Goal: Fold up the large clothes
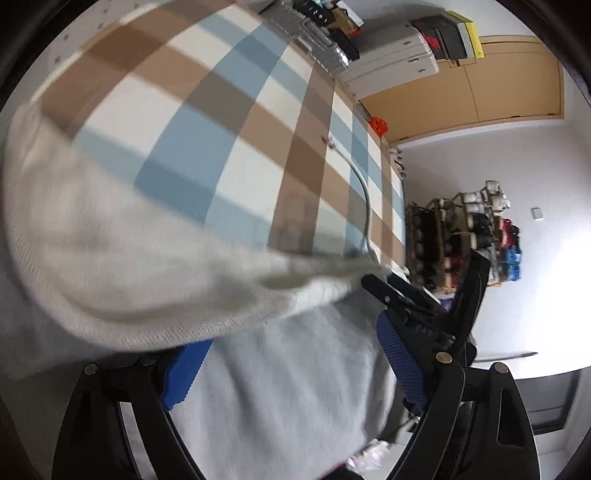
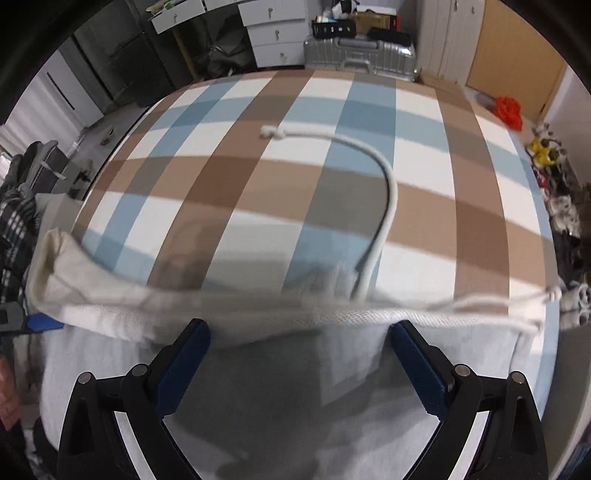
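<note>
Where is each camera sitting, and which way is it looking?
Left wrist view: rides on the left gripper, looking down along its open jaws across the cream garment and checked bedcover toward a shoe rack; the right gripper shows too.
Right wrist view: rides on the right gripper, jaws open, looking steeply down over the garment and its drawstring cord toward a silver suitcase.
Both views share the garment, the cord, the bedcover and the suitcase.
</note>
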Demonstrator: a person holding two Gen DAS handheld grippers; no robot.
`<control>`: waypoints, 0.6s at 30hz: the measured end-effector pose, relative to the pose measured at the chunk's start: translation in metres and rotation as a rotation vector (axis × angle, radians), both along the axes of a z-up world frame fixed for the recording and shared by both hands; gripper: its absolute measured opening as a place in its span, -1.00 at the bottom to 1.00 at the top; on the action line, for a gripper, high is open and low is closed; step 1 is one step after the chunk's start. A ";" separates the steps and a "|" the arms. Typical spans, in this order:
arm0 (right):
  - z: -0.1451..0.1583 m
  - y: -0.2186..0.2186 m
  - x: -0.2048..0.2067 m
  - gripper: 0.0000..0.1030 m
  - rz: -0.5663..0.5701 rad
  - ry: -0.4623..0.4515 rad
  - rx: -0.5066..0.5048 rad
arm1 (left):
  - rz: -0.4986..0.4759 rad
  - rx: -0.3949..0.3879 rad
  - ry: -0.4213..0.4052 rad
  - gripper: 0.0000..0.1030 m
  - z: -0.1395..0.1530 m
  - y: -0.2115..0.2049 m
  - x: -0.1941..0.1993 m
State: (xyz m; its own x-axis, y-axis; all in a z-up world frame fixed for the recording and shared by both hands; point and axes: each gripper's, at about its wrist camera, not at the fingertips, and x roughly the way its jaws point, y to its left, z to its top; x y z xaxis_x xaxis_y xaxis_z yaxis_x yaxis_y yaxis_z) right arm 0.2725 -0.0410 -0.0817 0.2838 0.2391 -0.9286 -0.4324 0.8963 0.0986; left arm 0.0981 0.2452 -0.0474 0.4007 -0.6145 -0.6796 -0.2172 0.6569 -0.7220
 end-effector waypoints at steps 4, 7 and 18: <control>-0.009 0.003 0.017 0.94 -0.021 -0.027 -0.020 | 0.012 0.041 0.020 0.67 -0.009 0.005 0.018; -0.010 0.001 0.028 0.92 -0.057 -0.090 -0.038 | 0.035 0.087 0.004 0.67 -0.008 0.012 0.024; 0.060 -0.020 0.008 0.95 -0.038 -0.274 0.090 | 0.145 0.117 -0.064 0.67 0.015 0.054 0.029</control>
